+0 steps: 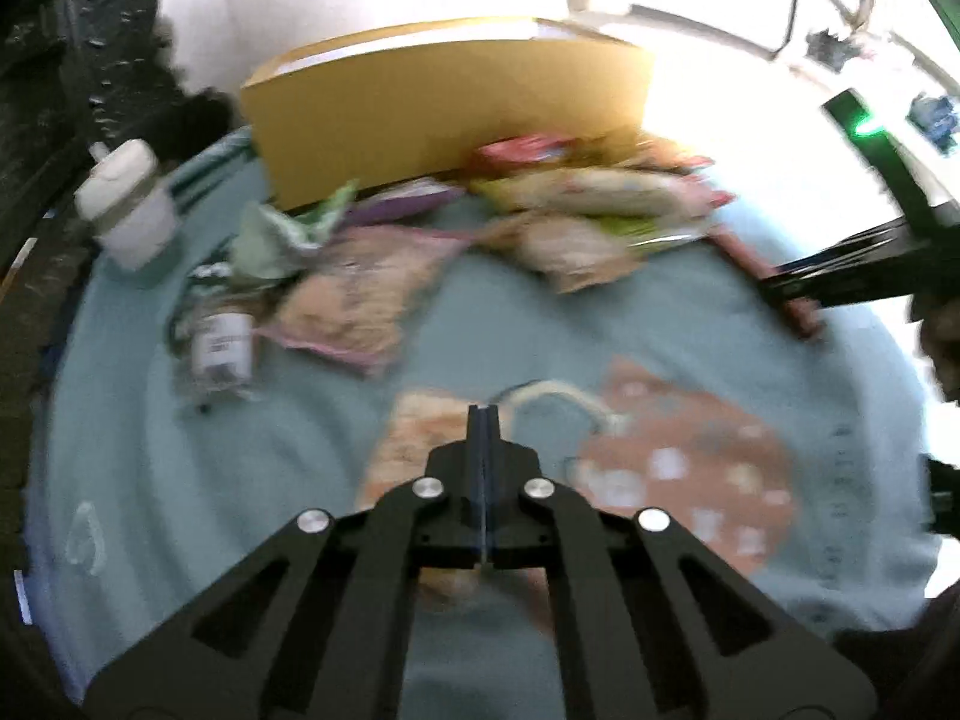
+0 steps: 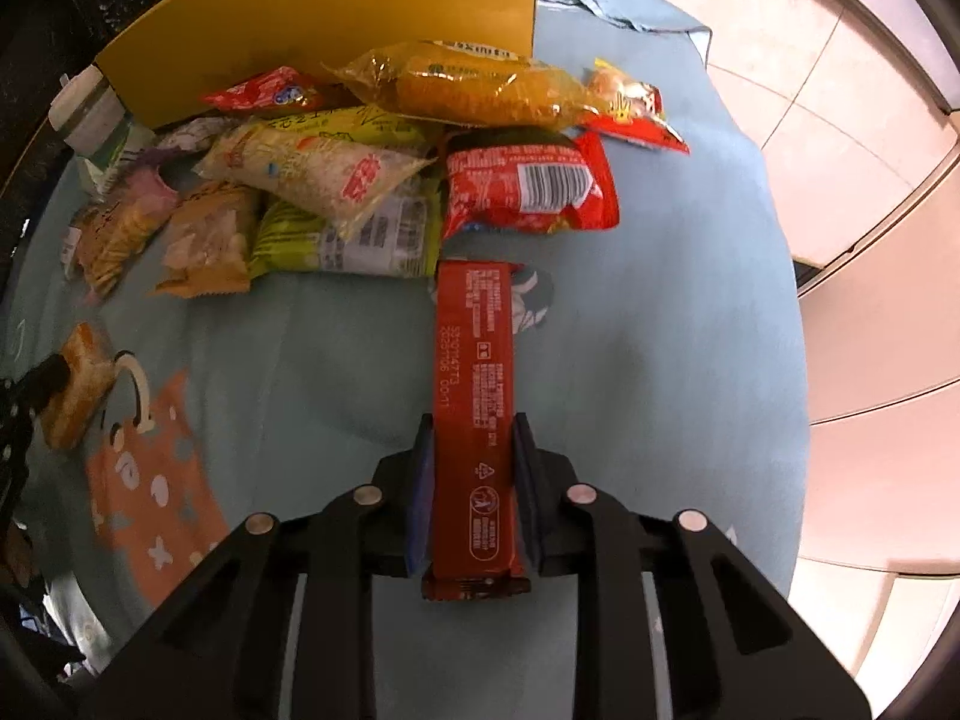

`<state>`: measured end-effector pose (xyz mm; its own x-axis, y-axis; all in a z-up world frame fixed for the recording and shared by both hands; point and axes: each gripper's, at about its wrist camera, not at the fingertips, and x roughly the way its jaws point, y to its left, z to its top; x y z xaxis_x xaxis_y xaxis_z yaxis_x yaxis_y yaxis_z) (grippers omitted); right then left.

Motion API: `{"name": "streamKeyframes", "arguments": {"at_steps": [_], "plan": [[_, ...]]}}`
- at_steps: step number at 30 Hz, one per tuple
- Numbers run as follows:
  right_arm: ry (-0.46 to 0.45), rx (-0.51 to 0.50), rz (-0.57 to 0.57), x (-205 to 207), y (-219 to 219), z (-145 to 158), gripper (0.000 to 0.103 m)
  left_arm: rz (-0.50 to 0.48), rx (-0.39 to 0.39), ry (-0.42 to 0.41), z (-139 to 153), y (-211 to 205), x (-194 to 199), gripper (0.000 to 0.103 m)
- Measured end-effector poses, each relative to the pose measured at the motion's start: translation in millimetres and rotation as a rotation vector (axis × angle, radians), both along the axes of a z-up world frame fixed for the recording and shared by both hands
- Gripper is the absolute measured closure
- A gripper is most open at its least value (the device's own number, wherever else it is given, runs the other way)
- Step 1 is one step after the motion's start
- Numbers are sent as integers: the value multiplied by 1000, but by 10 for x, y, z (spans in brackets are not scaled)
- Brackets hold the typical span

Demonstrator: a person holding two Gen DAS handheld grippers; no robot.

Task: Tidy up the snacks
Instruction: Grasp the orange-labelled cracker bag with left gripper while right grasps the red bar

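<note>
**On the blue cloth: bar clamped, pastry pinched, pile unsorted**

On the cloth (image 2: 660,300), near the yellow box (image 2: 336,18), a heap of snacks (image 2: 336,180) unsorted. Between the right gripper (image 2: 469,444) pads, a long red bar (image 2: 474,396), clamped across its width near the tail, most of its length sticking out ahead over the cloth. Left gripper (image 1: 483,414) fully shut, tips over a small pastry packet (image 1: 414,444); in the right view the packet (image 2: 75,387) meets the black tips, so probably pinched by a thin edge, though blur leaves that unsure.

Risks from here:
- Bar gripped far from its middle: likely to droop or swing on a quick turn, then slip out.
- Front end of the bar close to the red bag (image 2: 528,186): could shove the pile on a forward move.
- Thin wrapper pinch on the pastry: could tear free or drop mid-carry.
- Both grippers heading for the box together: possible clash above the pile.
</note>
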<state>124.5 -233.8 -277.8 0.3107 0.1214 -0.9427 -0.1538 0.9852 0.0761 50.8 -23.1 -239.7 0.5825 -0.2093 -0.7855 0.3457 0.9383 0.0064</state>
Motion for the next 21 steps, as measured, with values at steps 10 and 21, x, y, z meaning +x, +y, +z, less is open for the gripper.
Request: {"name": "streamKeyframes", "arguments": {"at_steps": [10,21], "plan": [[8,-8,6,-13,-42,-34,76,141,186,93,-384,112,249,2],[-47,67,28,-136,-110,180,78,77,-42,42,66,63,90,57]]}}
